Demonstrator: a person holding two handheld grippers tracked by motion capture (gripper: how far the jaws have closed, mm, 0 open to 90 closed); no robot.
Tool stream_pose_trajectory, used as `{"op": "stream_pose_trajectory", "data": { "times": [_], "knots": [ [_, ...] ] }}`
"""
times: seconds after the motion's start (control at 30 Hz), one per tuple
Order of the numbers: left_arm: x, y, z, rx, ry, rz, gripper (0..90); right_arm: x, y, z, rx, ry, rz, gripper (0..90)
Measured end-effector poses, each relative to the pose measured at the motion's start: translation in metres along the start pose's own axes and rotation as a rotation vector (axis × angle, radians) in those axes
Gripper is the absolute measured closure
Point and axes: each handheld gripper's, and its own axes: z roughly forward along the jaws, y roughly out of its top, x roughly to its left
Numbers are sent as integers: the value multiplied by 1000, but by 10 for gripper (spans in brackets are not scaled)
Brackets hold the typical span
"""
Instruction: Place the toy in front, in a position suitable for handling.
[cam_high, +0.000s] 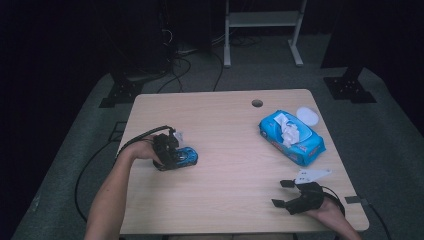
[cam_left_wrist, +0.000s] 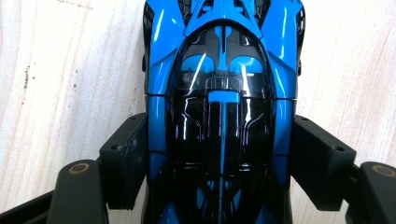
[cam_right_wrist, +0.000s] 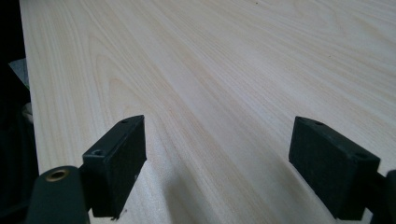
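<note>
Blue toy car (cam_left_wrist: 219, 107) clenched in left tool (cam_left_wrist: 219, 163); wipes pack (cam_high: 291, 137) far off; right tool (cam_right_wrist: 217, 168) released.

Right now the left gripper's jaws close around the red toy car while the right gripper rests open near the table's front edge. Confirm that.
Not quite: the toy car is blue and black, not red, as the left gripper view shows. The left gripper clamps it; the right gripper rests open, as stated.

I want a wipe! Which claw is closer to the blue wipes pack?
The right claw. It sits just in front of the wipes pack, jaws open. The left claw is far across the table, gripping the blue toy car.
</note>
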Motion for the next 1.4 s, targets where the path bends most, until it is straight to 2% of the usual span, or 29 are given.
{"op": "stream_pose_trajectory", "data": {
  "times": [0.23, 0.4, 0.6, 0.77, 0.83, 1.1, 1.23, 1.27, 1.4],
  "knots": [
    [1, -4, -2, -20, -7, -5, 272, 0, 0, 0, -1, -2, 1, 181],
    [0, -2, -1, 16, -9, -13, 274, 0, 0, 0, 1, -1, 1, 181],
    [-1, 9, 2, 65, 2, -7, 273, 1, 0, 1, 1, 1, -3, 181],
    [0, 14, 3, 45, -8, -28, 261, 0, 0, 0, 2, 1, -2, 181],
    [1, 16, 2, 32, -12, -41, 218, 0, 0, 0, 2, 2, -2, 181],
    [0, 17, 10, 67, 11, -25, 200, 1, 0, 1, 3, 4, -5, 181],
    [0, 20, 11, 55, 3, -21, 220, 1, 0, 1, 2, 4, -7, 181],
    [0, 20, 10, 52, -2, -17, 256, 1, 0, 1, 3, 5, -8, 181],
    [-1, 19, 9, 57, 5, -12, 257, 2, 0, 1, 3, 5, -9, 181]
  ]
}}
